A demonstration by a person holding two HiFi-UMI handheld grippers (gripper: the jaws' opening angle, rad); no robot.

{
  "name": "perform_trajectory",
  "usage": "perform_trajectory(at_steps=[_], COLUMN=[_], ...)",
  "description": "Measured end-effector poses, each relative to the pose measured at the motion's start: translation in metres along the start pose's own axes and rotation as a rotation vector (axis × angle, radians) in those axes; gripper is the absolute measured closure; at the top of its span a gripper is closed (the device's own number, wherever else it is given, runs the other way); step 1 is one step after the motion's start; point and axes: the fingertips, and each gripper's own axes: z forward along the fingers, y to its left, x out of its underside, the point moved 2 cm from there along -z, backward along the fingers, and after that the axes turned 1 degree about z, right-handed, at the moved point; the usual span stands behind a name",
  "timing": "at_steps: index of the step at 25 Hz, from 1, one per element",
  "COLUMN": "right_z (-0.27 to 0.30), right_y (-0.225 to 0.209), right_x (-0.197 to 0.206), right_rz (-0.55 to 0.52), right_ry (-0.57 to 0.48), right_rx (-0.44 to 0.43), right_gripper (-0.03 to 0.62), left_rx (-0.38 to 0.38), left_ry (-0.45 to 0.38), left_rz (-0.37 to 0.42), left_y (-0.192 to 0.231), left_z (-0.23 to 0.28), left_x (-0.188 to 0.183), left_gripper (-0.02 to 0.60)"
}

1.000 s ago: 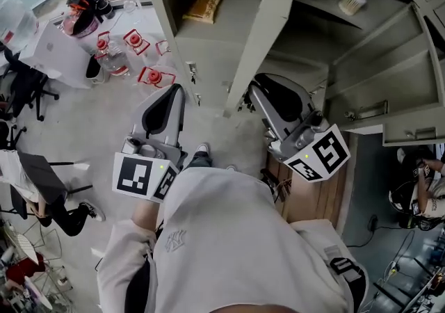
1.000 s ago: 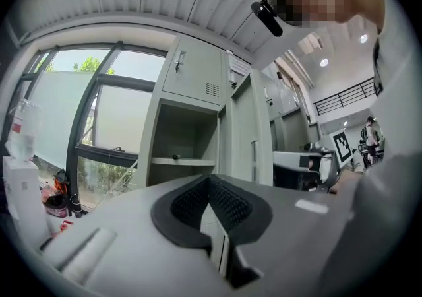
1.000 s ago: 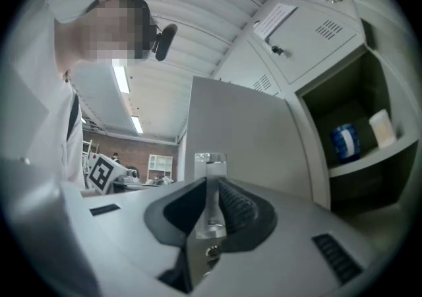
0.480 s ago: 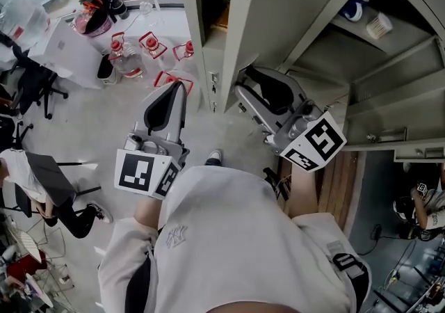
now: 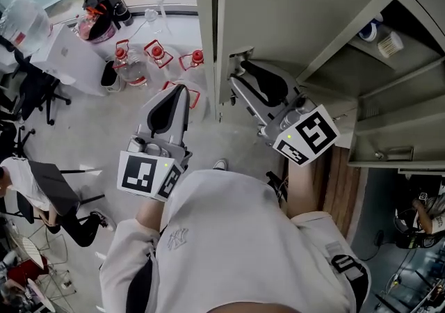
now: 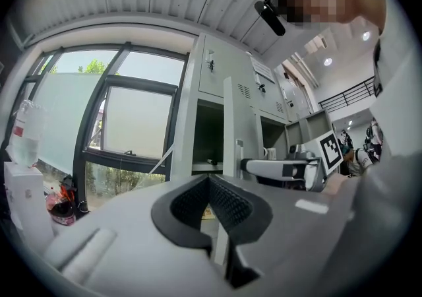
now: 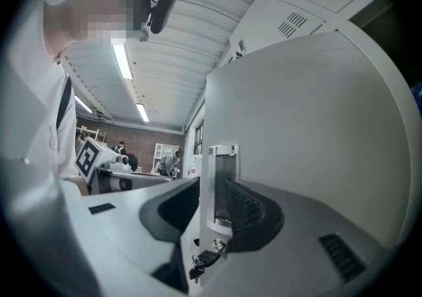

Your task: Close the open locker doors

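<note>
A grey locker door (image 5: 299, 12) stands partly swung in over its compartment. My right gripper (image 5: 236, 71) is at that door's free edge. In the right gripper view the door (image 7: 310, 124) fills the right side. Its latch plate (image 7: 221, 177) sits between the jaws of my right gripper (image 7: 214, 190), which is shut on the door edge, and a key (image 7: 201, 259) hangs below. My left gripper (image 5: 179, 89) hangs left of the lockers, shut and holding nothing. In the left gripper view my left gripper (image 6: 208, 183) points at the locker row (image 6: 231, 131).
More lockers to the right stand open, one holding a blue mug (image 5: 372, 26) and a paper cup (image 5: 391, 42), with a lower open door (image 5: 396, 145). Red-capped bottles (image 5: 139, 61) stand on the floor by the window. An office chair (image 5: 28, 89) is at the left.
The door has swung from wide open toward the locker, covering the shelf with the yellow packet and marker. My right gripper moved left and up with its edge. The left gripper barely moved.
</note>
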Motion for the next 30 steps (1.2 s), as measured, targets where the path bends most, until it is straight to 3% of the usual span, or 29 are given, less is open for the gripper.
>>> perform_trajectory(at_steps=[23,30], right_z=[0.07,0.069], right_y=[-0.082,-0.083], right_x=[0.016,0.016], right_rz=[-0.029,-0.021], right_ry=[0.07,0.063], right_rx=[0.219,0.222], right_gripper=[0.505,0.507], left_rx=[-0.005,0.004], left_ry=[-0.005,-0.01], left_rz=[-0.028,-0.027], left_y=[0.029,0.028], left_z=[0.023,0.023], left_x=[0.005,0.004], left_gripper=[0.574,0.574])
